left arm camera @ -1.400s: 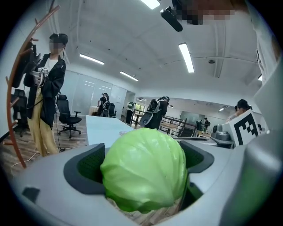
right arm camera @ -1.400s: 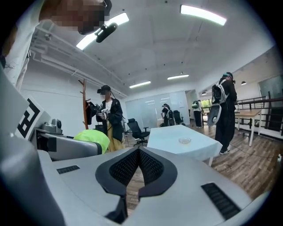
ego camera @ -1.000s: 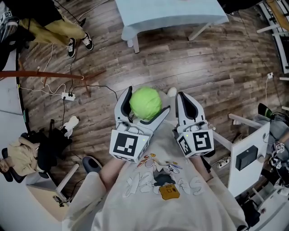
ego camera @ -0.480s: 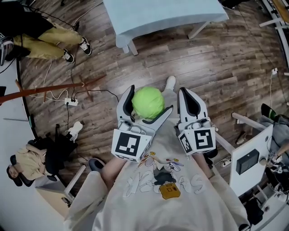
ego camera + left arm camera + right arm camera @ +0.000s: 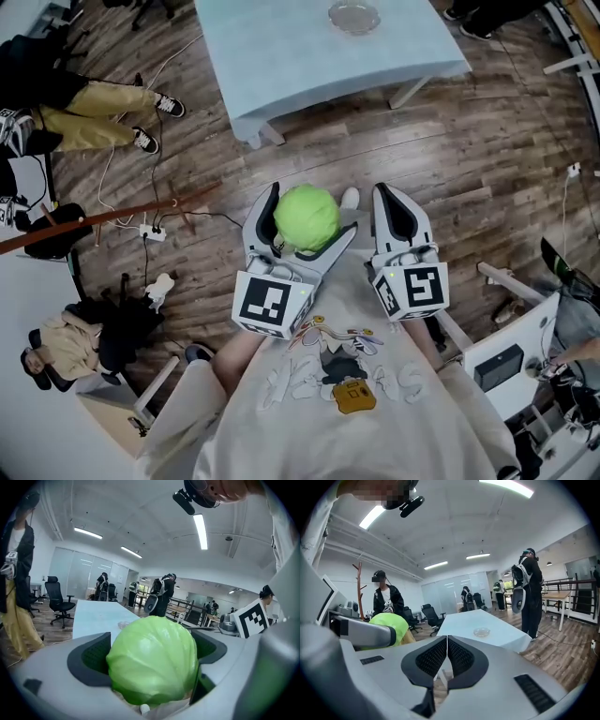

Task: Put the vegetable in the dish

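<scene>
The round, pale green cabbage (image 5: 306, 217) sits clamped between the two grey jaws of my left gripper (image 5: 313, 207), held in the air in front of my chest and over the dark wood plank floor (image 5: 469, 141). In the left gripper view the cabbage fills the gap between the jaws, its leafy surface pressed against the dark ribbed pads on both sides. My right gripper (image 5: 389, 199) hangs just beside it on the right, at about the same height, not touching the cabbage; the right gripper view shows its jaws closed together with nothing between them, and the cabbage off to its left. Each gripper carries its cube with black-and-white square markers close to my white printed shirt (image 5: 337, 394).

The small clear glass dish (image 5: 354, 16) stands well apart from the cabbage, on the far part of the bench with the light blue cover (image 5: 281, 56), which lies ahead of me across a stretch of floor. Nothing lies in the dish that I can make out.

Off to the left, a person in yellow trousers (image 5: 94, 94) sits with dark shoes on the floor, and a white power strip (image 5: 150, 231) with cables lies near a brown wooden pole (image 5: 112, 214).
</scene>
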